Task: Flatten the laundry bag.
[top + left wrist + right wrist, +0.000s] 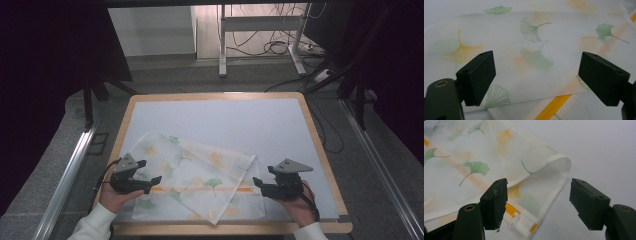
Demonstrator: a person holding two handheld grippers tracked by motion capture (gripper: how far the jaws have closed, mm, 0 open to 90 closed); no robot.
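Jaws: both pairs stood wide apart, clamped on nothing.
Left gripper (145, 177): hovered over the left edge of the ginkgo-print cloth bag (197, 177), jaws pointing along it toward the right.
Right gripper (261, 182): sat just off the bag's right edge, facing left; its folded corner (560, 163) lay between and just ahead of the jaws.
Zipper (200, 189): an orange line running left to right between the grippers, marking the bag's long axis; its white pull (514, 221) lay nearest the right gripper.
Bag: lay flat on the bench (280, 125), near side, one flap folded over.
Judgement: the right gripper seemed closer to a grasp.
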